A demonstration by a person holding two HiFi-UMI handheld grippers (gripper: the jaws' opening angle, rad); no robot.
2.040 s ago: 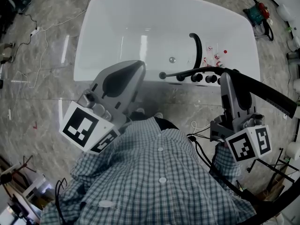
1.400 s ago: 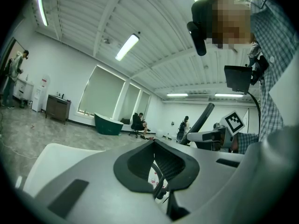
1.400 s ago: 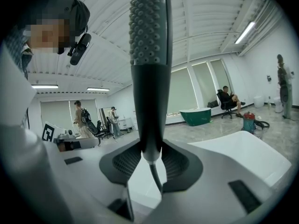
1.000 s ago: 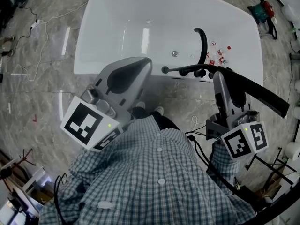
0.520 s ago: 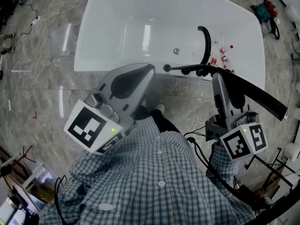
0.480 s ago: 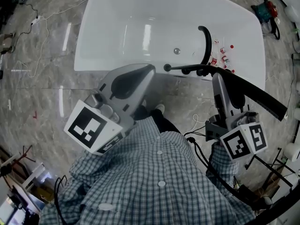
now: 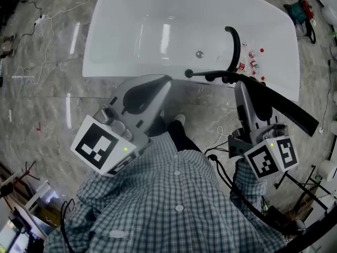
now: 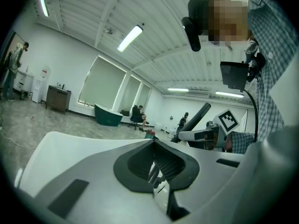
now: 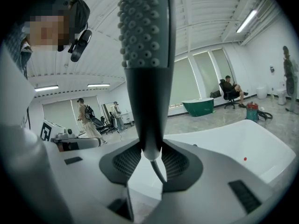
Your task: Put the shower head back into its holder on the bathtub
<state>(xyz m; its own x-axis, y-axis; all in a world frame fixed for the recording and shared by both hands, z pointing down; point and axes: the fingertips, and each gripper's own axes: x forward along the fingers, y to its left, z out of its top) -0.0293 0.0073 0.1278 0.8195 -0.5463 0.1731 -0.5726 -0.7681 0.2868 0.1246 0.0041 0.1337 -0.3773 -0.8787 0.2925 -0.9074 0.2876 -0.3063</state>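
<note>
A person in a checked shirt (image 7: pixel 174 204) stands at the bathtub (image 7: pixel 97 41), a gripper in each hand. The right gripper (image 7: pixel 241 88) is clamped on the shower head (image 7: pixel 287 107). It grips low on the handle, and the long dark body runs out past the jaws and off to its right. In the right gripper view the nubbed spray face (image 9: pixel 145 41) rises straight out of the jaws, and a thin hose (image 9: pixel 158 171) trails from the handle's end below them. The left gripper (image 7: pixel 158 83) is held to the right gripper's left with its jaws together and nothing between them.

The black taps (image 7: pixel 221 78) and curved spout (image 7: pixel 234 44) on the tub's near rim lie just beyond the right gripper's tip. The holder is presumably among them, though it cannot be picked out.

The shower head looks rigid, smooth and fairly light. Its long body could lever around in the jaws, and the hose may drag on it. The narrow handle, where it is gripped now, seems the soundest place to take hold.

No brand or label can be read. The only markings are the black-and-white squares on the gripper cubes (image 7: pixel 271 159).
</note>
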